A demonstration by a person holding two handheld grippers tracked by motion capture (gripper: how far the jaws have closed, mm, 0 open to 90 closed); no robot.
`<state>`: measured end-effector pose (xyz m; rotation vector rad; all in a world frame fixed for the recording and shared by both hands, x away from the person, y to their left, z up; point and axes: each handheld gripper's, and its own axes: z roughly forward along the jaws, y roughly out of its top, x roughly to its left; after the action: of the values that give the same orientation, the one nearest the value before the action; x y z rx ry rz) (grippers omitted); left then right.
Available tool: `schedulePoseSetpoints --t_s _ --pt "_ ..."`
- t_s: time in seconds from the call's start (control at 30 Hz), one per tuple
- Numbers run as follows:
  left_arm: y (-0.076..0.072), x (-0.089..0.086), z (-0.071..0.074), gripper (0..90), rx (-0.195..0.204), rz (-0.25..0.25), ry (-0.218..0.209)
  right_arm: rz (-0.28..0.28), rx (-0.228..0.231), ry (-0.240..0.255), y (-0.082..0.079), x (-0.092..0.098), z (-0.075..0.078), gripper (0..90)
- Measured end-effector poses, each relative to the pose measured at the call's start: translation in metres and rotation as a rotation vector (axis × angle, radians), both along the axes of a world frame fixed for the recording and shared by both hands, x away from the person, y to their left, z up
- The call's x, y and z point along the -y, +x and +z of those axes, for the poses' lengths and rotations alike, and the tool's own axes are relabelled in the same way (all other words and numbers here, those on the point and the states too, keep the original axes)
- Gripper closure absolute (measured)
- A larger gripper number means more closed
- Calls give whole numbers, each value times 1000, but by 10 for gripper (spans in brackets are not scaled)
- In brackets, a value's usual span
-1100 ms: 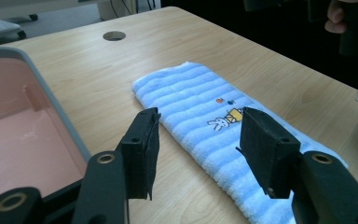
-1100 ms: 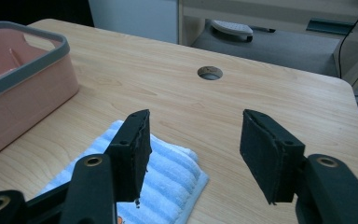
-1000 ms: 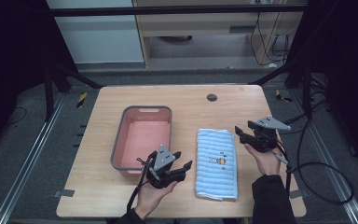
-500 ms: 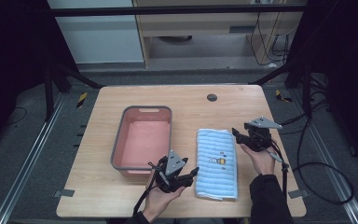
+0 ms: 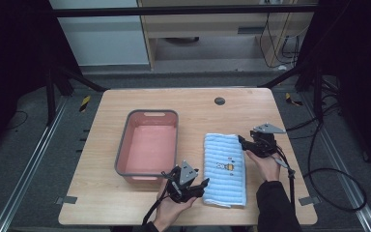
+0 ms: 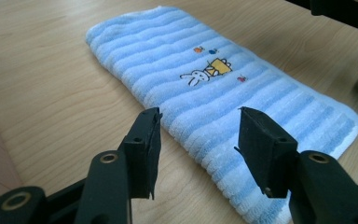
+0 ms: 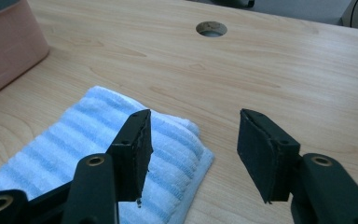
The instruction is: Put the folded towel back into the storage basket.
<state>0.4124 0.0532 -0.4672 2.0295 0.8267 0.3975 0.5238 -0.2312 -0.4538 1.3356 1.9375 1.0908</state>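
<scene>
High view: a folded blue towel (image 5: 225,169) lies flat on the bench (image 5: 101,203), just right of a pink tub (image 5: 147,147). The left gripper (image 5: 200,186) hovers at the towel's near left corner, the right gripper (image 5: 244,142) at its far right corner.

Left gripper view: fingers (image 6: 142,144) apart, astride the towel's edge, not gripping.

Right gripper view: fingers (image 7: 130,154) apart above the far corner, empty.

The step looks like reaching for opposite corners; next, lower and pinch the cloth.
</scene>
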Motion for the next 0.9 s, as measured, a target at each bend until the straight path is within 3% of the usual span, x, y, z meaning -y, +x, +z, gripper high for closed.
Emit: schedulePoseSetpoints --t_s 0.37,0.7,0.9 --pt "2 4 -16 489 -24 21 20 14 -54 -50 5 -8 -14 452" --pt "1 8 -28 493 -37 27 43 16 -109 -35 9 -7 -31 457" --pt "0 11 -33 500 -47 34 44 23 -145 -52 11 -8 -39 460"
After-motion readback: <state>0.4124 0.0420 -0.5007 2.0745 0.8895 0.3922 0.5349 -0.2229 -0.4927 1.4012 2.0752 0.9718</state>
